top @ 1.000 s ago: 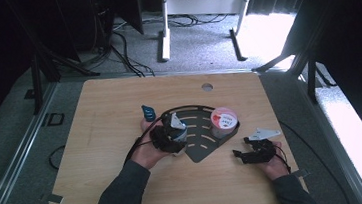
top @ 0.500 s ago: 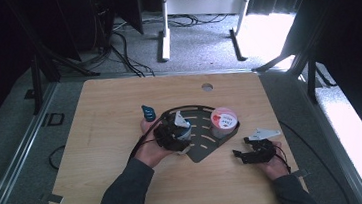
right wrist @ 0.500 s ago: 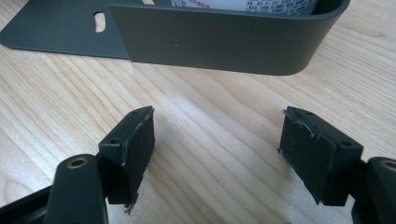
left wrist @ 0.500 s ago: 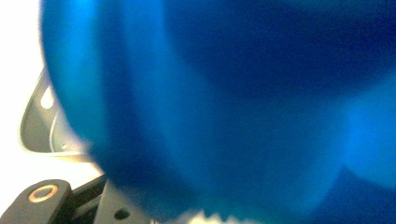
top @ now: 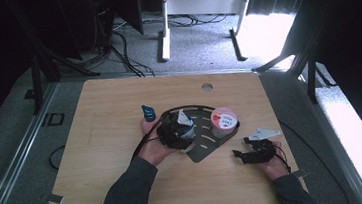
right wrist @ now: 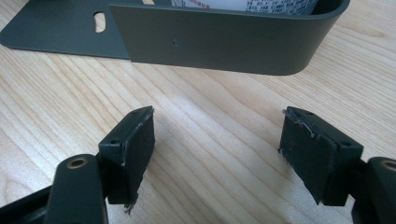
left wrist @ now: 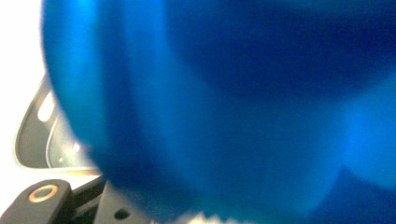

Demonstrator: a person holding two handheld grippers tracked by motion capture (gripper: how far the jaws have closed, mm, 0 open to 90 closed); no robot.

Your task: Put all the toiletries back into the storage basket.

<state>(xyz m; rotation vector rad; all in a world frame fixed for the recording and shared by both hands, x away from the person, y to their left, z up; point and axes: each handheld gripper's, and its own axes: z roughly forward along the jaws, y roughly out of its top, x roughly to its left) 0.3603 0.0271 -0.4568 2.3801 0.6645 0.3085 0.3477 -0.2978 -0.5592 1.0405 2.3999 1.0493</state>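
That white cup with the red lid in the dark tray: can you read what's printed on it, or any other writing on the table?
Nothing can be read out.
white cup: red and dark marks on its lid, too small to read.
Same cup's side, behind the dark tray: rows of small print, cut off and too blurred to read.
blue object in the left gripper view: no writing seen.

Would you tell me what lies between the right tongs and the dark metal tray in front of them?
Bare wooden table, as the right gripper view shows: the open right tongs face the tray's wall.
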